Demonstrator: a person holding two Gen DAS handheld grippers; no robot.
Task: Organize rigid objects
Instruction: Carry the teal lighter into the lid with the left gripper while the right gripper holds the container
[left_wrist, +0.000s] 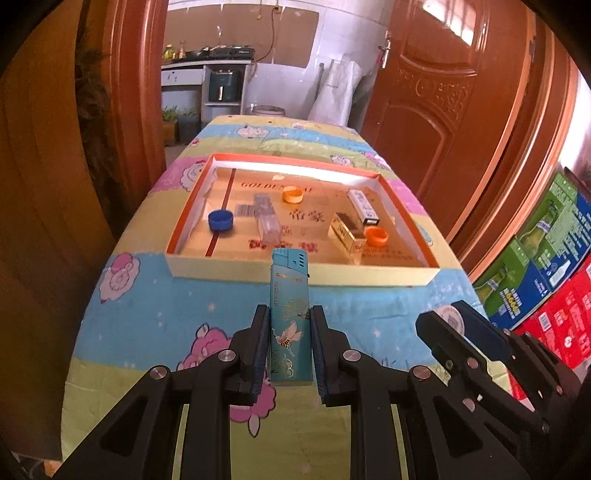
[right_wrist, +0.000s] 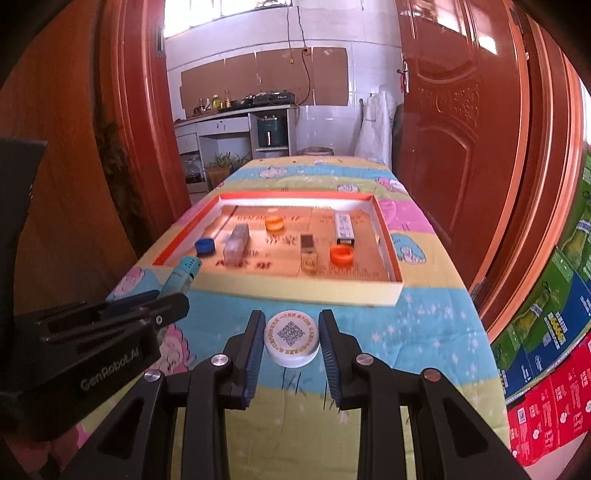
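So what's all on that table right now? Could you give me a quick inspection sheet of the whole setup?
Surface: table under a cartoon-print cloth.
Job's things: shallow orange-rimmed tray holding a blue cap, two orange caps, a clear box, a gold box and a white box.
Clutter: nothing seen.
Grippers: left gripper has its fingers shut on a teal lighter; right gripper has its fingers shut on a white cap with a QR code.
Cables: a cord hanging on the far kitchen wall.
Surroundings: wooden doors, kitchen counter, stacked printed cartons.
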